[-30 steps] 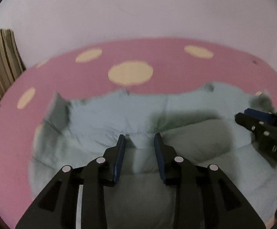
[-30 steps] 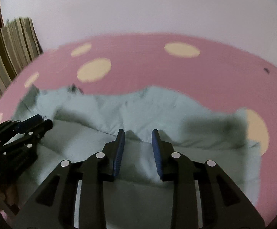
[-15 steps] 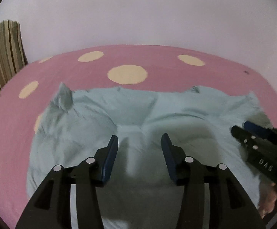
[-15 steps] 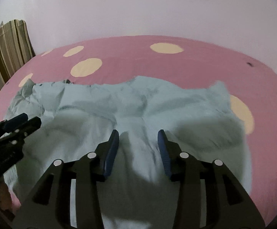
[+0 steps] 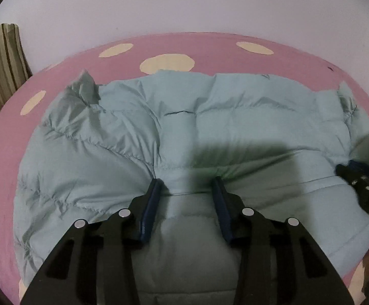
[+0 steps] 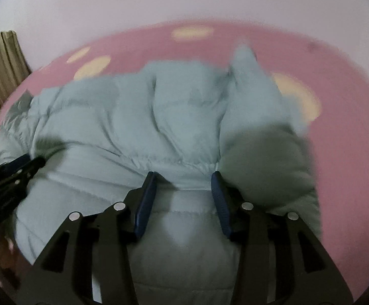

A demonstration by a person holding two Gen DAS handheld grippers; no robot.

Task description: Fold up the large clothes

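Jaws first, left wrist view: the left gripper has just been closing, and its blue pads now pinch a thick fold of the pale blue puffer jacket between them. I see the fabric pucker and gather at both pad tips, so I read that as a grip. The jacket lies spread wide on a pink sheet with cream dots and fills most of the frame. Its quilted panels run across, and one crumpled corner sticks up at far left. The near hem is bunched up toward the camera. The right gripper pokes in from the right edge with its tips on the same near edge of the jacket. I cannot tell its jaw state from this side. A striped curtain shows at far left and a plain pale wall behind.

Right wrist view, which is blurred: the right gripper has just been opening a little, but a fat roll of the puffer jacket sits squeezed between its pads, gathered along a stitch line. One part of the jacket stands up at upper right, in front of the pink sheet. The left gripper comes in from the left edge, tips touching the jacket's near edge. The striped curtain is at far left again.
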